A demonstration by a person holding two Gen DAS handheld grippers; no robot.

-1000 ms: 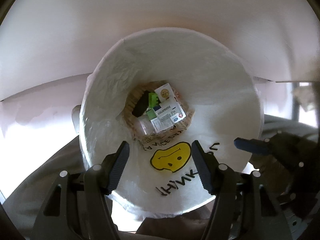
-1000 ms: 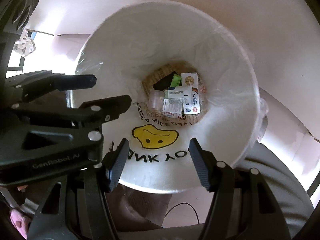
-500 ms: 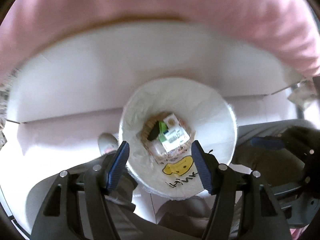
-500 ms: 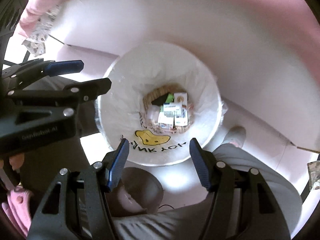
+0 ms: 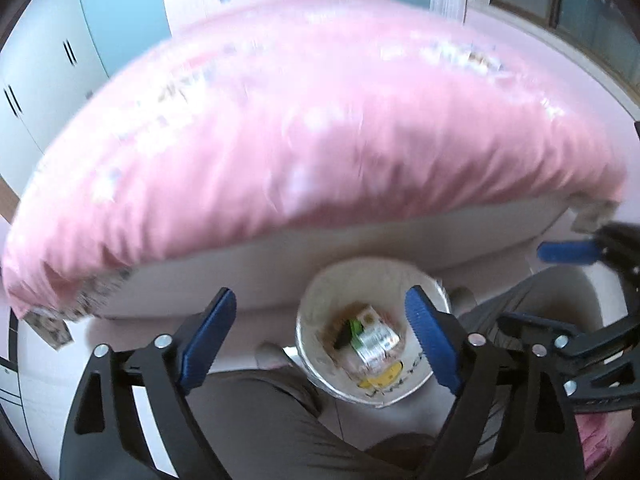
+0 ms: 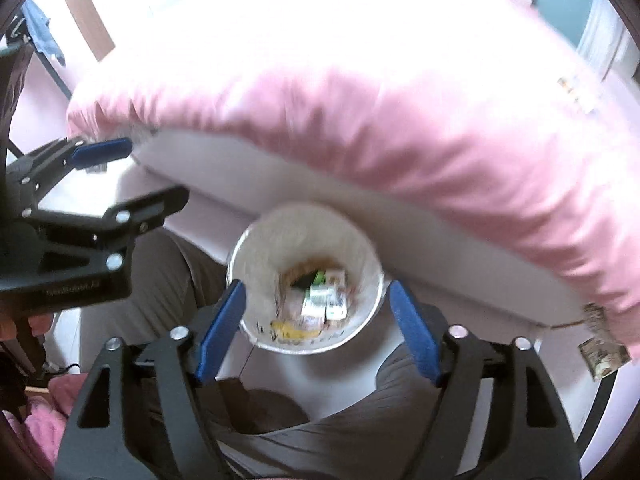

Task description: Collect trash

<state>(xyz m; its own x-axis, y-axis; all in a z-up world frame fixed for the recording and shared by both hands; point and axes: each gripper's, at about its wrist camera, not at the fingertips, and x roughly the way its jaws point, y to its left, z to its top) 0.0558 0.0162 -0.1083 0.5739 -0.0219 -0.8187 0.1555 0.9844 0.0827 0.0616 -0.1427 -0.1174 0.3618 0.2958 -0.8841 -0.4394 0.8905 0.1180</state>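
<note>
A round bin lined with a white bag stands on the floor below both grippers, against the foot of a bed. At its bottom lies trash: small white boxes, a green piece and a black one. A yellow face and black lettering mark the bag's near wall. My left gripper hangs high over the bin, its jaws opening, nothing between them. My right gripper is likewise well above the bin, jaws opening and empty. Each gripper shows at the edge of the other's view.
A bed with a pink cover and white base fills the upper half of both views. A person's legs in grey-brown trousers flank the bin. Pale blue cupboards stand behind on the left.
Both grippers have risen from close over the bin's mouth to well above it and tilted up, so the bed came into view. Both sets of jaws have spread wider.
</note>
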